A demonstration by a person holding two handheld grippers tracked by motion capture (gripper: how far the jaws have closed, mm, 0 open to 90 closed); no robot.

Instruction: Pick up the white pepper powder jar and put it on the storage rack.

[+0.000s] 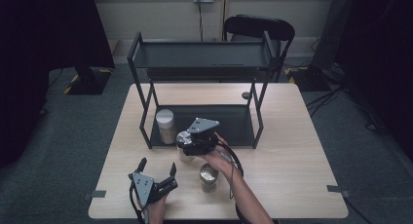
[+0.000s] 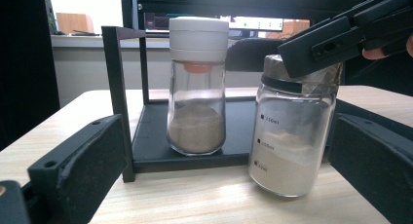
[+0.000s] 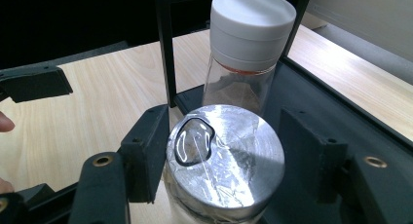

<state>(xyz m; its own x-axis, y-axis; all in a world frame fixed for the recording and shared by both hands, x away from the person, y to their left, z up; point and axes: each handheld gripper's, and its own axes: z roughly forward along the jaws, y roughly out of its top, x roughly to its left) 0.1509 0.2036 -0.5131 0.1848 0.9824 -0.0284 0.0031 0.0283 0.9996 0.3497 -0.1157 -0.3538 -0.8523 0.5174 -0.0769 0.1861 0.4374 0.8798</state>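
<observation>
A glass jar with a crinkled foil top and pale powder inside stands on the table just in front of the black rack. My right gripper comes down over it, jaws shut on the foil-covered top. A second jar with a white cap and brown powder stands on the rack's lower shelf, just behind the foil-topped one. My left gripper rests near the table's front edge, open, its jaws wide apart and facing both jars.
A third jar with a shiny top stands on the table under my right wrist. The rack's upper shelf is bare. A black chair stands behind the table. Dark stands flank the table on the floor.
</observation>
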